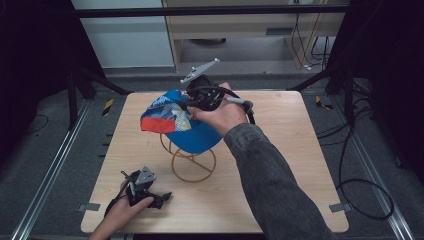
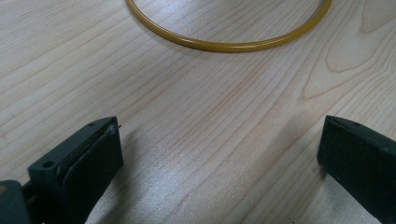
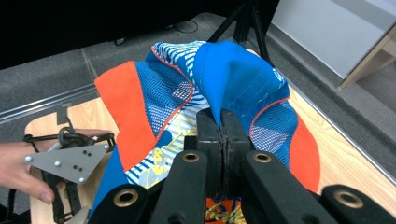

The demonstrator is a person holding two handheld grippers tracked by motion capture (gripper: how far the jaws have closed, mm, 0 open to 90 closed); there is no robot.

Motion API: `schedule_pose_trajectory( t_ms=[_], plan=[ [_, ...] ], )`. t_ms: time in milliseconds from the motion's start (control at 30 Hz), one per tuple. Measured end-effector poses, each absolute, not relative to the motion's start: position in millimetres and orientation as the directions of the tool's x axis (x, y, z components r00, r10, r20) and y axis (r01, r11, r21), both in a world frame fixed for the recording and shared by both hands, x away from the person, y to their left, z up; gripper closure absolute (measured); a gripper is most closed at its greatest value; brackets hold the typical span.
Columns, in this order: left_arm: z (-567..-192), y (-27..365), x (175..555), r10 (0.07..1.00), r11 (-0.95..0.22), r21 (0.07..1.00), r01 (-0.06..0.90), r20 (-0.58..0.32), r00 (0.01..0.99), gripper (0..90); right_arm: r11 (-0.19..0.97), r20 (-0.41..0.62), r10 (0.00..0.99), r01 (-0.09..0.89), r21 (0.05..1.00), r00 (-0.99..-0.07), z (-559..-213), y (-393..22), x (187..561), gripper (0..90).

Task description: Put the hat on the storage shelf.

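A blue cap [image 1: 175, 120] with orange panels and striped lining sits atop a gold wire stand [image 1: 192, 165] at the table's middle. My right gripper [image 1: 199, 100] reaches in from the right above the cap; in the right gripper view its jaws are pressed together on a fold of the cap's blue fabric [image 3: 233, 70], right gripper [image 3: 222, 116]. My left gripper [image 1: 161, 198] rests low on the table near the front left corner. Its jaws stand wide apart over bare wood, left gripper [image 2: 219, 135], with the stand's round base ring [image 2: 224, 45] just ahead.
The light wooden table [image 1: 280, 165] ends close behind the left hand at the front edge. Black frame legs [image 1: 75, 85] stand at the back corners. Cables [image 1: 360, 190] lie on the grey floor to the right. The left hand and its gripper [image 3: 65, 163] appear below the cap.
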State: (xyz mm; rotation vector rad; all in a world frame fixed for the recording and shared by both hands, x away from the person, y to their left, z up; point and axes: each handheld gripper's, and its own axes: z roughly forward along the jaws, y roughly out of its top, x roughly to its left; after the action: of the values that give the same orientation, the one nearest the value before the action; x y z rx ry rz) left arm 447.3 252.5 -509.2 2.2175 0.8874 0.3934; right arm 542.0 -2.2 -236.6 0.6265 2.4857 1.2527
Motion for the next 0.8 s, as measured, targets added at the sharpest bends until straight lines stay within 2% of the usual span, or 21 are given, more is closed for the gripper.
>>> schedule_pose_trajectory(
  t_ms=[533, 667, 800],
  plan=[
    [-509.2, 252.5, 447.3, 0.695, -0.515, 0.71, 0.48, 0.018, 0.719, 0.0, 0.57, -0.072, 0.477, 0.246, 0.784, -0.876, -243.4, 8.2, 544.4, 87.1],
    [-509.2, 252.5, 447.3, 0.695, -0.515, 0.71, 0.48, 0.018, 0.719, 0.0, 0.57, -0.07, 0.475, 0.246, 0.784, -0.877, -245.9, 8.8, 544.3, 84.9],
    [-509.2, 252.5, 447.3, 0.695, -0.515, 0.71, 0.48, 0.019, 0.719, 0.0, 0.569, -0.069, 0.479, 0.249, 0.784, -0.875, -247.5, 8.0, 543.7, 78.5]
  ],
)
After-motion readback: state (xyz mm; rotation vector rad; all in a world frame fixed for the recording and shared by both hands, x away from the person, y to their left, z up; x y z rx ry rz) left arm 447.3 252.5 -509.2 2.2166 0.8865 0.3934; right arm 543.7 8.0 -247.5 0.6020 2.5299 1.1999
